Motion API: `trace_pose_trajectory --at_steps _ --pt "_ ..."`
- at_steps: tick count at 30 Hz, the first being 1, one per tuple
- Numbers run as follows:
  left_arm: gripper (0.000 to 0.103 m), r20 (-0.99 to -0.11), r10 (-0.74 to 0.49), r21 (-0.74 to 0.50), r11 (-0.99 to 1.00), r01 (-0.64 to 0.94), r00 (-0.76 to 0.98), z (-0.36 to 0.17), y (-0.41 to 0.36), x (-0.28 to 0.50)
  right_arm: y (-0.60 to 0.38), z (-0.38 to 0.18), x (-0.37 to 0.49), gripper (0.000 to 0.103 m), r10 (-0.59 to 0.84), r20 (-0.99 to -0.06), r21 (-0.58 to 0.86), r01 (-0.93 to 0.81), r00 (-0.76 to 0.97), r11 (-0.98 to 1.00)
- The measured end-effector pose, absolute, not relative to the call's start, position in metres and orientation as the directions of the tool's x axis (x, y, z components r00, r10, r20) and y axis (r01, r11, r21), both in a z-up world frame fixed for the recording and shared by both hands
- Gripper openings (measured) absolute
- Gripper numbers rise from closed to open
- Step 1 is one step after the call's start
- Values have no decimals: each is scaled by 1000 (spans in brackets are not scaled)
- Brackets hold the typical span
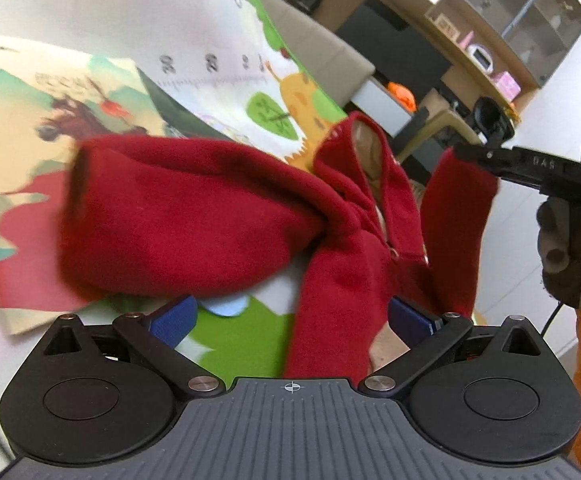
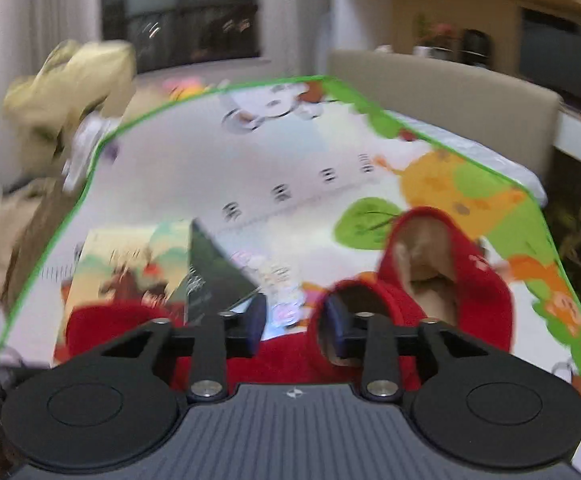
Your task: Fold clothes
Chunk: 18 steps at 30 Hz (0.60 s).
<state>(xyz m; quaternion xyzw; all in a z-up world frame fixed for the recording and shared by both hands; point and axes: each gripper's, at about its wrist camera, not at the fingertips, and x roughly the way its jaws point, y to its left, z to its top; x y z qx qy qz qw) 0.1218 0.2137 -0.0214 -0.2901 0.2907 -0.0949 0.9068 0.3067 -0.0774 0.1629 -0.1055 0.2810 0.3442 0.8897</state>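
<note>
Slippage is our main risk: the left gripper (image 1: 290,320) stands spread, gripping nothing, so the red hoodie (image 1: 194,216) could sag onto the book (image 1: 30,120) near the mat's (image 1: 234,340) left edge. It hangs across both jaws. The right gripper (image 1: 470,152) clenches its sleeve beside the mat's right edge.

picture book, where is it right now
The picture book lies flat on the play mat, at the left of both wrist views, its near edge partly covered by the red hoodie.
</note>
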Motion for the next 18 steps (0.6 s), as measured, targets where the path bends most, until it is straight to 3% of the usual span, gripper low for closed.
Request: trace_pose_trajectory --at_steps 1,3,7,11,16,18 --pt "103 -468 -331 -582 813 -4 820 -22 219 118 -71 168 300 53 558 -565 -11 -683 607 731" --pt "103 -461 -310 -591 806 -28 831 -28 233 112 -59 177 287 65 567 -551 -49 -702 613 711" --pt "103 -451 -300 -642 763 -72 841 -42 252 112 -41 188 266 67 518 -540 -202 -699 664 686" --pt "103 -404 -340 -664 748 -17 849 -51 254 110 -5 174 253 69 515 -589 -276 -754 623 596" --pt "103 -404 -315 -545 837 50 859 -56 236 104 91 105 232 71 451 -711 -470 -842 540 265" --pt "103 -411 -290 -493 868 57 864 -57 227 102 121 83 234 71 434 -754 -465 -868 492 177"
